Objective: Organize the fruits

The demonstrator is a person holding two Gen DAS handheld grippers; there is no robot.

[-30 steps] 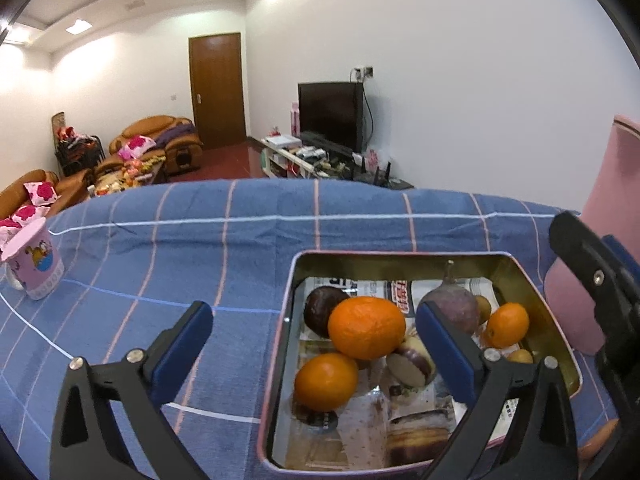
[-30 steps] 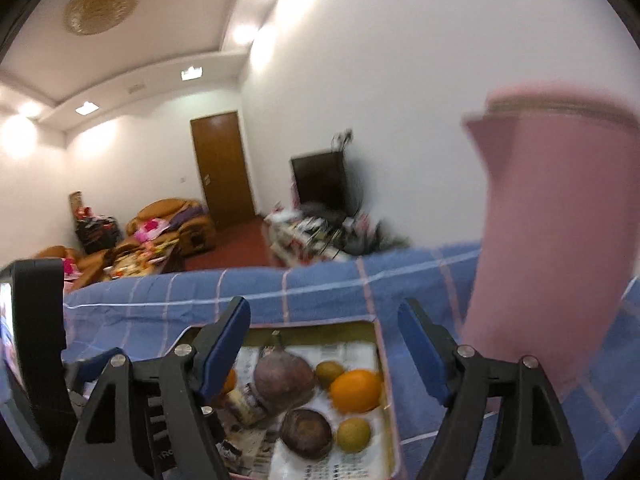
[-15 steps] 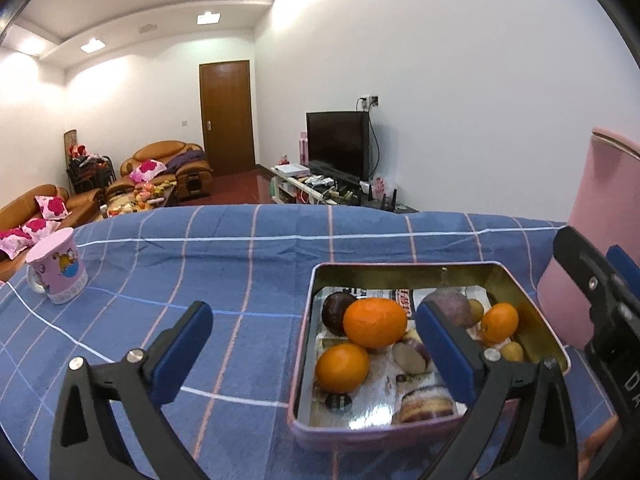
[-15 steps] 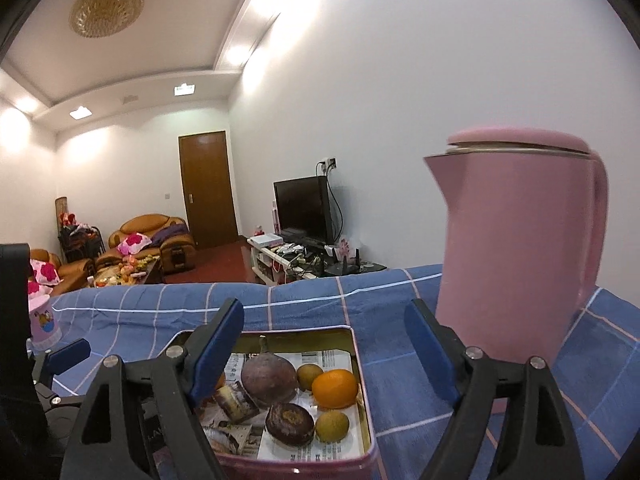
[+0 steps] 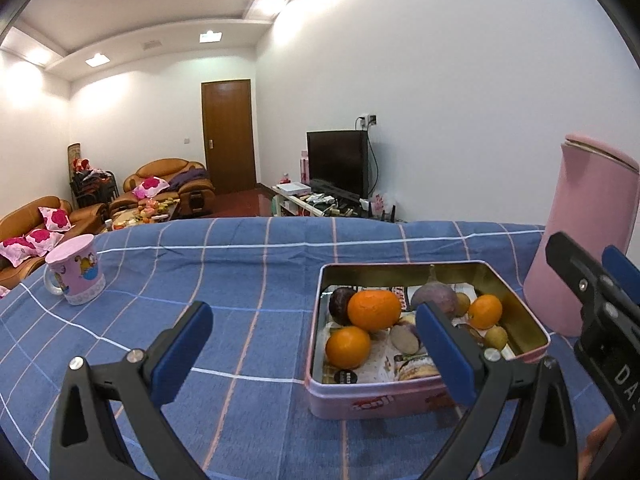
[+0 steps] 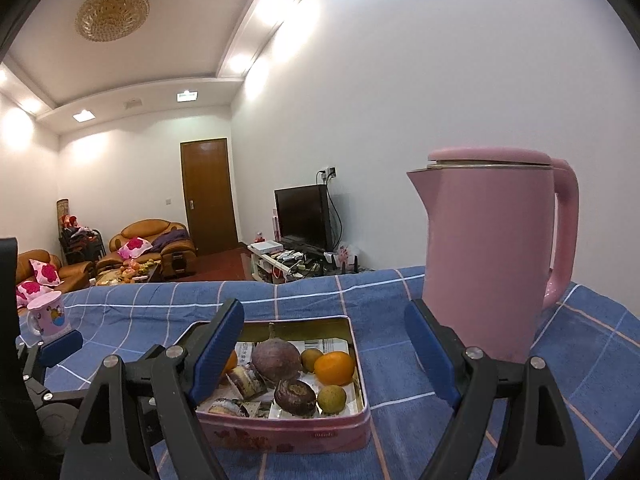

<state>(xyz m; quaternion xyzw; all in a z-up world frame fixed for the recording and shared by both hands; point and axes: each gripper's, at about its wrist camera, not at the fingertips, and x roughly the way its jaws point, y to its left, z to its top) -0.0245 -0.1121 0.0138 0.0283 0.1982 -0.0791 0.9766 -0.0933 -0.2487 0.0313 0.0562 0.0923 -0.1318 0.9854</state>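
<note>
A pink tin box [image 5: 532, 350] [image 6: 296, 432] sits on the blue checked cloth, lined with newspaper. It holds two big oranges [image 5: 374, 309], a small orange [image 5: 485, 311] [image 6: 335, 367], a purple round fruit [image 5: 434, 298] [image 6: 276, 360], dark brown fruits [image 6: 295, 395] and small green-yellow ones [image 6: 331, 399]. My left gripper [image 5: 314, 346] hangs open above the cloth, left of and in front of the tin, holding nothing. My right gripper [image 6: 324, 350] is open too, low in front of the tin, empty. It also shows at the right edge [image 5: 596, 296] of the left wrist view.
A tall pink kettle [image 6: 492, 252] [image 5: 588, 236] stands right of the tin. A pink cartoon mug [image 5: 74, 270] [image 6: 46, 314] is at the far left of the cloth [image 5: 240, 280]. Beyond the table's far edge are sofas, a door and a television.
Both grippers have drawn back and risen a little, so the tin looks smaller and its front wall shows. The kettle is now fully in the right wrist view. Both stay open.
</note>
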